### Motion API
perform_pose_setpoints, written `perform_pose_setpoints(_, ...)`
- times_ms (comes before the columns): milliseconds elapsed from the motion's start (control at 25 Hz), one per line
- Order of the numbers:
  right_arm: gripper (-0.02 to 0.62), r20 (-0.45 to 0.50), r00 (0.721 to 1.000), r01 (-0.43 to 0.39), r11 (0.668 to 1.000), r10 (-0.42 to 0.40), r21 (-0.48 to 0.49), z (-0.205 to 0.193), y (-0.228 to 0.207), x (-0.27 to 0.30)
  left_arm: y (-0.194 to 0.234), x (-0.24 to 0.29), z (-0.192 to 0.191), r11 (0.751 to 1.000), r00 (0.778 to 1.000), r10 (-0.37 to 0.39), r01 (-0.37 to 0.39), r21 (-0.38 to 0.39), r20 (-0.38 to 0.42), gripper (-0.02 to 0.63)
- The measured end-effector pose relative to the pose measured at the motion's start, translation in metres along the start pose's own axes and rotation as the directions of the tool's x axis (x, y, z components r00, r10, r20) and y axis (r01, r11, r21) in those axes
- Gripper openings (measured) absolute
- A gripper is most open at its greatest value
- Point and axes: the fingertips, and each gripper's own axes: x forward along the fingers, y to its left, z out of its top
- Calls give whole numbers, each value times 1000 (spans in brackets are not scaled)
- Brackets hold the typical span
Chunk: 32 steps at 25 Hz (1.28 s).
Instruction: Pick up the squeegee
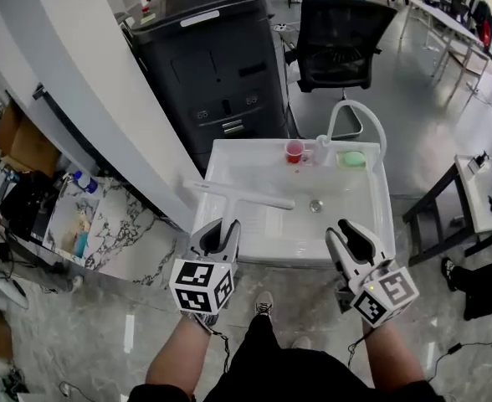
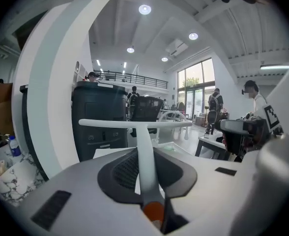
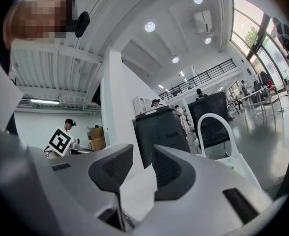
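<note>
Left gripper tight on handle of white squeegee, above sink

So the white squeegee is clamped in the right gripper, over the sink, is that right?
No, the left gripper clamps the white squeegee by its handle, over the sink. The left gripper view shows the handle between its jaws; the right gripper has nothing between its open jaws.

We hold the left tongs and right tongs side by side at the sink's near rim. The squeegee reaches ahead from the left tongs over the basin. Cup and sponge sit on the far ledge, with printer and chair beyond.
</note>
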Motion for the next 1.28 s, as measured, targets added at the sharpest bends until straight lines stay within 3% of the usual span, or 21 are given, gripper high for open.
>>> perform_pose_setpoints(360, 135, -46, 996, -73, 997, 72, -9, -14, 35, -60, -39, -87, -24, 996, 997, 70, -68, -50, 34, 77)
perform_pose_setpoints(760, 133, -71, 990, -120, 993, 120, 9, -30, 81, -60, -26, -148, -37, 990, 991, 118, -113, -88, 55, 77)
perform_pose_setpoints(1040, 132, -59, 994, -94, 996, 95, 9, -45, 146, -32, 26, -190, -43, 994, 995, 72, -65, -90, 74, 77)
perform_pose_setpoints(1280, 132, -31, 999, -31, 999, 30, -14, -55, 211, -26, 68, -223, -45, 996, 995, -15, 23, -88, 95, 77)
